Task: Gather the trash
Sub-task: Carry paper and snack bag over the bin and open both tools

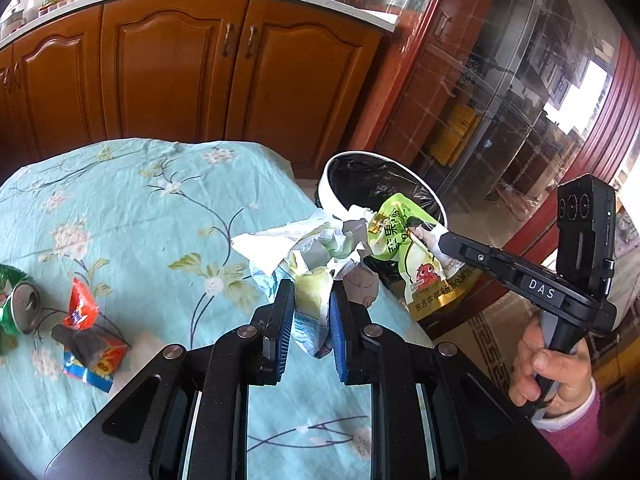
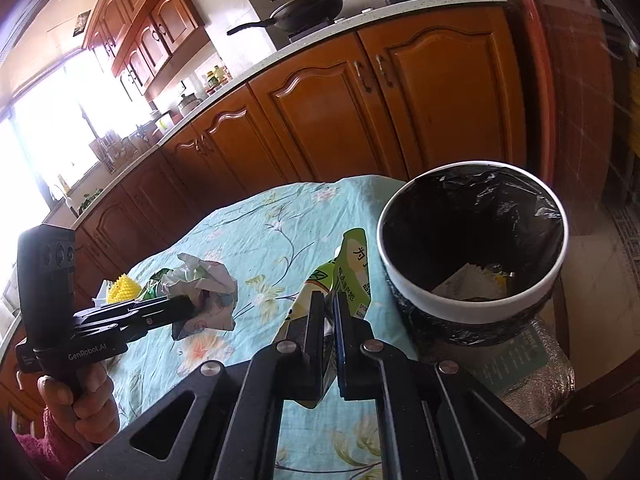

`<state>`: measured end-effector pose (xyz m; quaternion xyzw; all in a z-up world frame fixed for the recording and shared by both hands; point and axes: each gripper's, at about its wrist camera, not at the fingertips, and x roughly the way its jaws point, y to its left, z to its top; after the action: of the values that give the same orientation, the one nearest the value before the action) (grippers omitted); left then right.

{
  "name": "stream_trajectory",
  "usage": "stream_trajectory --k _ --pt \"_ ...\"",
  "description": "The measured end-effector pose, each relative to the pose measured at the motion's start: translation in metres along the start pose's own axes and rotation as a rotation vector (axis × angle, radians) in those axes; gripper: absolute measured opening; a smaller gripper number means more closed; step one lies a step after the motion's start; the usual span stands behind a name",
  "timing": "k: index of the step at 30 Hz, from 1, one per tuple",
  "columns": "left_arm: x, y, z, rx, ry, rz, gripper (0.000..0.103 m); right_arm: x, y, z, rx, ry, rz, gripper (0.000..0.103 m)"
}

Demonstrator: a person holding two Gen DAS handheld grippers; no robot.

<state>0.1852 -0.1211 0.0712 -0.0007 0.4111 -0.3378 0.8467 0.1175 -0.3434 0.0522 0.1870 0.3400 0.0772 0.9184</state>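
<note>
A crumpled paper wad (image 1: pixel 320 248) is pinched by the left gripper (image 1: pixel 312 312) and a green snack pouch (image 2: pixel 352 276) is clamped by the right gripper (image 2: pixel 329 320), both carried at the table's (image 2: pixel 248 232) edge beside the lined bin (image 2: pixel 472 304), so that they can be dropped in.

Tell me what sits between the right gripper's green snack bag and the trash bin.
Nothing: in the right wrist view, only bare tablecloth separates the green snack bag from the trash bin.

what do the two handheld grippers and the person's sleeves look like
Both are matte black pistol-grip tools. The left gripper has blue ribbed pads and "GenRobot.AI" in white on its side. The right gripper reads "DAS" in white, with a boxy black camera block on top showing round lenses. Silver pivot bolts mark the linkages. The sleeves are pink knit.
</note>
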Motion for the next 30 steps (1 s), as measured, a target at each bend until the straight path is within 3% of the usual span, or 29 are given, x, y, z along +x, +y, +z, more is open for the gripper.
stream_trajectory --k 16,30 --pt "0.058 -0.05 0.058 0.107 0.055 -0.032 0.016 -0.024 -0.06 0.031 0.053 -0.079 -0.108 0.004" --pt "0.119 -0.074 0.088 0.152 0.144 -0.019 0.016 -0.005 -0.098 0.051 0.078 -0.064 -0.166 0.004"
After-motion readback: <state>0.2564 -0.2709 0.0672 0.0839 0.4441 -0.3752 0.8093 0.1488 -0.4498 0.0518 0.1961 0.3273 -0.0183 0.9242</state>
